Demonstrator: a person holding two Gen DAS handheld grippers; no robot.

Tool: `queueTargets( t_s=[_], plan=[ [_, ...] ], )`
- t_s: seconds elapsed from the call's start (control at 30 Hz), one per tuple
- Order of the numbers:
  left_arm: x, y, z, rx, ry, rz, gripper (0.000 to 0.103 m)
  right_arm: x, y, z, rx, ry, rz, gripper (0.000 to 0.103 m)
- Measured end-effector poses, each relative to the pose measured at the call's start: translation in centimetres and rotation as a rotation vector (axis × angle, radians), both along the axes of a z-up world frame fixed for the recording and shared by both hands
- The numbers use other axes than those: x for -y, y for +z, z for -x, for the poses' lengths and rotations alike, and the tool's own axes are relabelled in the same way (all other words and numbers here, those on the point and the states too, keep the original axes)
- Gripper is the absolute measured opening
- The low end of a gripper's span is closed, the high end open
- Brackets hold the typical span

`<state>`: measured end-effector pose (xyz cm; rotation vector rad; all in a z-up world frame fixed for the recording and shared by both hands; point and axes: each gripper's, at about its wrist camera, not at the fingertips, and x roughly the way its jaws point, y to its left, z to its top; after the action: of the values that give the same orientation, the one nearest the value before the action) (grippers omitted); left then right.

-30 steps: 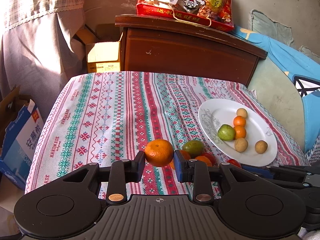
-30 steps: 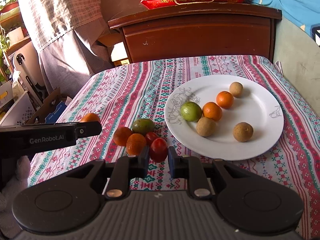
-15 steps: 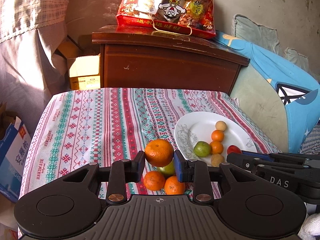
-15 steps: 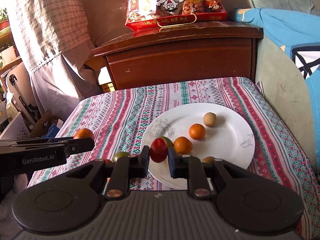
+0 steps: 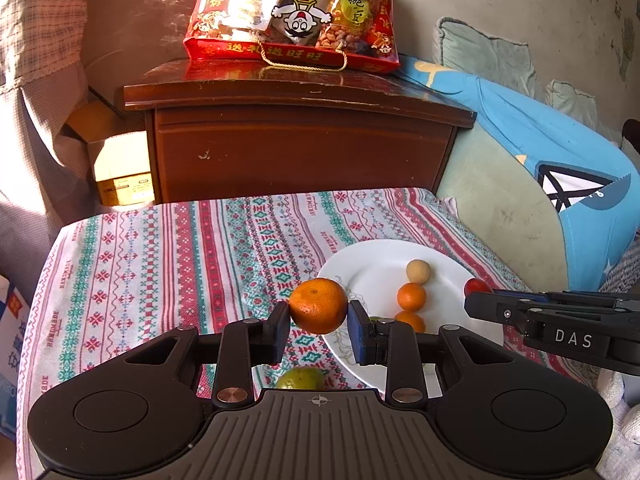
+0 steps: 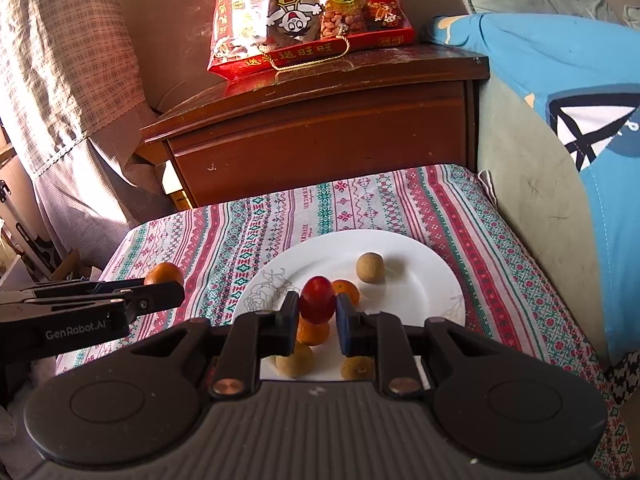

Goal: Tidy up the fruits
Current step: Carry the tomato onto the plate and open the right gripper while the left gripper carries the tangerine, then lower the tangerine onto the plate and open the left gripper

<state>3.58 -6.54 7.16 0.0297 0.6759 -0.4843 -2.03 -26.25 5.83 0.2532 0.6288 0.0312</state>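
My left gripper [image 5: 319, 316] is shut on an orange mandarin [image 5: 318, 305] and holds it above the left rim of the white plate [image 5: 360, 264]. My right gripper [image 6: 317, 312] is shut on a small red tomato [image 6: 317, 299] and holds it above the plate [image 6: 424, 280]. The plate holds small oranges [image 5: 411, 296], brown longans [image 6: 370, 267] and more fruit partly hidden behind the fingers. A green lime [image 5: 300, 378] lies on the patterned tablecloth [image 5: 180, 264] under my left gripper. The right gripper with the tomato shows in the left wrist view [image 5: 478, 287].
A dark wooden cabinet [image 5: 296, 140] stands behind the table with a red snack bag [image 5: 296, 12] on top. A blue cushion and sofa [image 5: 560, 184] are to the right. A cardboard box [image 5: 116, 172] and checked curtain are to the left.
Both grippers have risen and moved forward over the plate, carrying the mandarin and the tomato. The loose fruit on the cloth has dropped out of sight below them, except the lime.
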Motion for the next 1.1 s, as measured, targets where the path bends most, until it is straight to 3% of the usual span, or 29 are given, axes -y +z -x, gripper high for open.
queueTargets(
  t_s=[0.83, 1.1],
  plan=[
    [5.2, -2.7, -4.2, -0.042, -0.082, -0.028, 0.029, 1.9, -2.5, -2.7, -0.084, -0.047, -0.039, 0.019],
    [6.0, -2.9, -4.4, -0.056, -0.092, -0.025, 0.031, 2.1, -2.5, -2.9, -0.079, -0.072, -0.059, 0.024]
  ],
)
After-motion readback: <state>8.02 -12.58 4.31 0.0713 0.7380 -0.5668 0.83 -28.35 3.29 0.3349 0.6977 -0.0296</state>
